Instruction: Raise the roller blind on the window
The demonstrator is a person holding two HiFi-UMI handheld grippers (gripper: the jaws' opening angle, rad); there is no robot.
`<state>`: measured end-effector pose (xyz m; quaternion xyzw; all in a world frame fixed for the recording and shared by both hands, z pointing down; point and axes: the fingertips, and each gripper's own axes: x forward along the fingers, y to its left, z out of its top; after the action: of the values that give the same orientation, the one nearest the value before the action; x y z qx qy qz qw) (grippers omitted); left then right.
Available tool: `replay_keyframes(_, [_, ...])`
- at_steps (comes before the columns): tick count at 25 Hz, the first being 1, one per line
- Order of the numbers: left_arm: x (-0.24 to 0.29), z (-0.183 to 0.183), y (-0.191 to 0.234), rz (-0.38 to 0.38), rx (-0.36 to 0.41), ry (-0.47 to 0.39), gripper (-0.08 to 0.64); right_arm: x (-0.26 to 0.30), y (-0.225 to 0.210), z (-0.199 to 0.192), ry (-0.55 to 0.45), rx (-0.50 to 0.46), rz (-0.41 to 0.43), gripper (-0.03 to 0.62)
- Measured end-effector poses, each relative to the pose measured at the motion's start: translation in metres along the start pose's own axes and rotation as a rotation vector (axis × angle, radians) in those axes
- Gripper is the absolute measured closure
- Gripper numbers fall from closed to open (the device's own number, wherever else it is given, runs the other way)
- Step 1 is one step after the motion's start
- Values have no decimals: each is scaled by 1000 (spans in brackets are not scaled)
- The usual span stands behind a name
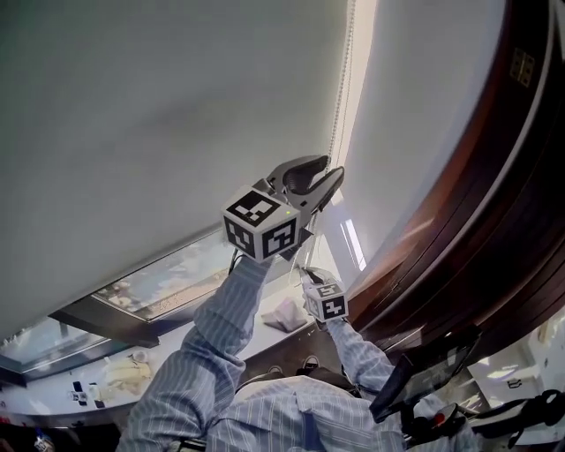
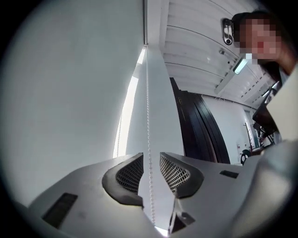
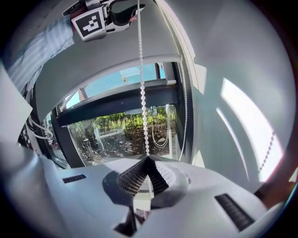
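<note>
The grey roller blind (image 1: 159, 115) covers most of the window, leaving a strip of glass (image 3: 116, 130) bare below it. Its white bead chain (image 1: 340, 79) hangs down the blind's right edge. My left gripper (image 1: 334, 169) is raised high, and the chain (image 2: 149, 116) runs between its open jaws (image 2: 151, 155) without the pads pressing on it. Lower down, my right gripper (image 1: 302, 270) is shut on the same chain (image 3: 142, 93), which rises taut from its closed tips (image 3: 148, 159) towards the left gripper (image 3: 132, 10) above.
The chain's other strand (image 3: 185, 93) hangs close to the white wall (image 1: 415, 115). A dark wooden frame (image 1: 477, 203) curves along the right. A crumpled white cloth (image 1: 287, 313) and small items (image 1: 124, 371) lie on the sill below. Trees show through the glass.
</note>
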<state>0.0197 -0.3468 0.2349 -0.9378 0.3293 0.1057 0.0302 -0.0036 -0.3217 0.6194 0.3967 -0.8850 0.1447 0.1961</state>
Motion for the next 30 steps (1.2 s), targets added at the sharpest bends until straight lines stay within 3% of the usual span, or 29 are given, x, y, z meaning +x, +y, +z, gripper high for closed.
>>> replay_keyframes(3, [1,-2,-4,0,16,-14,458,2,8,-1,-12,10,9,588])
replay_keyframes(7, [0,2,-6,-16,-34,-41,469,7,4,0,-7,19,8,588])
replay_keyframes(16, [-4,14,0,-2,-53,-95,469,9,5,0,-13,32,19,588])
replay_keyframes(19, [-5,14,3,4,-51,-98,541,9,7,-1,-19,34,20,588])
replay_keyframes(23, [-11,16,4,-7,-117,-140,541,7,7,-3,-25,29,18,588])
replay_keyframes(26, [-11,16,3,-15,-106,-140,545,6,5,-4,-25,28,12,588])
replay_keyframes(30, [-23,11,14,12,-136,-219,548,3,7,-15,4,37,14,588])
